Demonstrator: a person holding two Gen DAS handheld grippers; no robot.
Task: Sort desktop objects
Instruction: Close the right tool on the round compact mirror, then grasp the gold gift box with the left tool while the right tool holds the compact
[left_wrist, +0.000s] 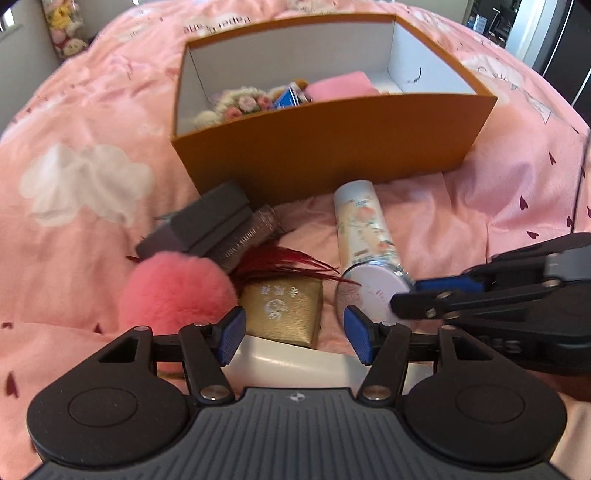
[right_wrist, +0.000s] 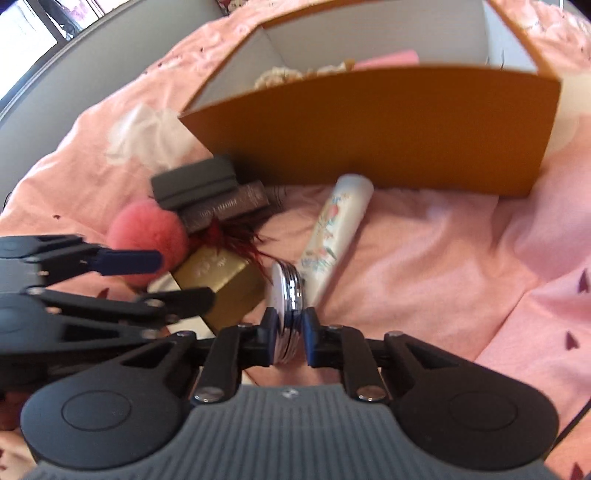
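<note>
My right gripper (right_wrist: 290, 332) is shut on a round white and chrome compact (right_wrist: 286, 295), held on edge just above the pink bedspread; in the left wrist view the compact (left_wrist: 373, 291) shows its flat white face, with the right gripper (left_wrist: 406, 295) reaching in from the right. My left gripper (left_wrist: 295, 336) stands open over a white object (left_wrist: 288, 363), with nothing between its pads. Just ahead lie a gold box (left_wrist: 282, 312), a pink pom-pom (left_wrist: 173, 291), a red feather (left_wrist: 280, 262), dark boxes (left_wrist: 207, 225) and a white floral tube (left_wrist: 364, 229).
An orange box (left_wrist: 332, 147) with a white inside stands behind the pile, holding flowers (left_wrist: 240, 103), a blue item (left_wrist: 288, 98) and a pink item (left_wrist: 343, 86). The pink bedspread (right_wrist: 443, 258) lies bare to the right of the tube. Soft toys (left_wrist: 62, 26) sit far left.
</note>
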